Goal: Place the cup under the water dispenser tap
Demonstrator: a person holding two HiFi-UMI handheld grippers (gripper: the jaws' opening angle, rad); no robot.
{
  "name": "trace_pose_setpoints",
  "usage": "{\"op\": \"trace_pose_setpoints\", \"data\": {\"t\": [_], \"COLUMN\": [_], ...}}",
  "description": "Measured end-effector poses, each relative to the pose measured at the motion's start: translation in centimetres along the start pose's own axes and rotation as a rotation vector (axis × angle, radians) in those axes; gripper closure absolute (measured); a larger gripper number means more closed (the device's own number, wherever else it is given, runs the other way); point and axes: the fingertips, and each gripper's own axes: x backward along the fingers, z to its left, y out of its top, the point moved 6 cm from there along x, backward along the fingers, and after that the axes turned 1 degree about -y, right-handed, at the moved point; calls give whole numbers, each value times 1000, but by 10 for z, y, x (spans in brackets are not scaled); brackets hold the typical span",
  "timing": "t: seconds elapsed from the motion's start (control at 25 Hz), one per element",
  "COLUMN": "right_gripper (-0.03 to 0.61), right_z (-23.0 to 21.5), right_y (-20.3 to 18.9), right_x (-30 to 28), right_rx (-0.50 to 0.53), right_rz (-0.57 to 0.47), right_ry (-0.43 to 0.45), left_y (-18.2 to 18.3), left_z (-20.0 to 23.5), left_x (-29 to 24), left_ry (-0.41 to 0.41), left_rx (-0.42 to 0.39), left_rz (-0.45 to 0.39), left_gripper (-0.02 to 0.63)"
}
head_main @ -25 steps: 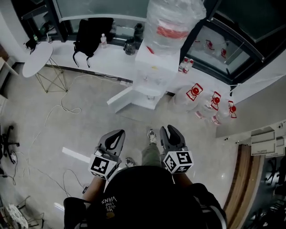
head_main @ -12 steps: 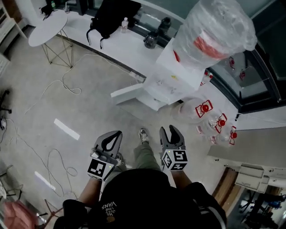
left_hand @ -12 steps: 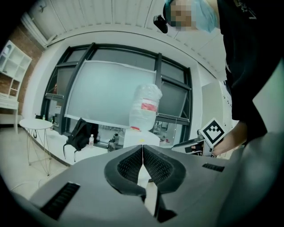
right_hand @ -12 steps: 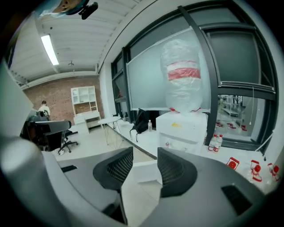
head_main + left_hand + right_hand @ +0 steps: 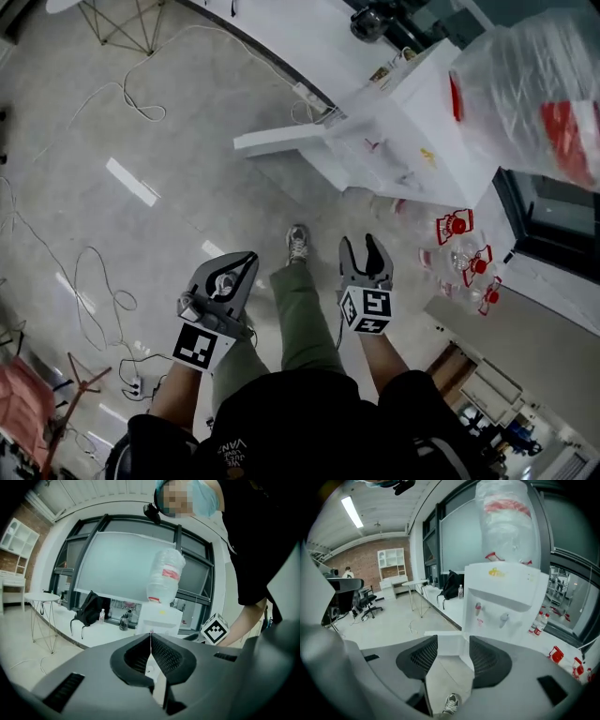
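The left gripper (image 5: 246, 261) sits at 7 o'clock in the head view. Its jaws are pressed together with nothing between them. A shoe (image 5: 297, 246) shows near centre. The right gripper (image 5: 361, 246) sits at 5 o'clock with its jaws apart and opening. It is empty, and only floor and the shoe show between them. A white panel (image 5: 281, 141) juts from the dispenser (image 5: 412, 131), which stands at 1 o'clock, well apart from both grippers, with a wrapped bottle (image 5: 539, 84) on top. Its taps (image 5: 478, 606) sit at 12 o'clock in the right gripper view. Spare bottles (image 5: 459, 234) lie at 3 o'clock.
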Motion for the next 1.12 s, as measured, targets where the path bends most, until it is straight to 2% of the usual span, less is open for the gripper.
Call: {"op": "trace_pose_setpoints", "data": {"t": [0.2,0.56,0.84,1.12], "right_gripper": [380,380,380,380], "right_z": [-9,-36,-74,-102], "right_y": [-53,-166,-246,-291], "right_x": [-82,-222,-316,-394], "right_rx": [105,309,357,457], "right_rz": [83,238,361,462], "right_ry": [10,-11,-103,-155], "left_y": [-63,-172,-241,-289], "left_z": [13,38,53,63], "left_x": [-37,-88,-115,-149], "left_ry": [0,11,76,118], "left_rx": [104,164,216,251], "left_rz": [37,45,41,32], "left_gripper": [594,594,594,594]}}
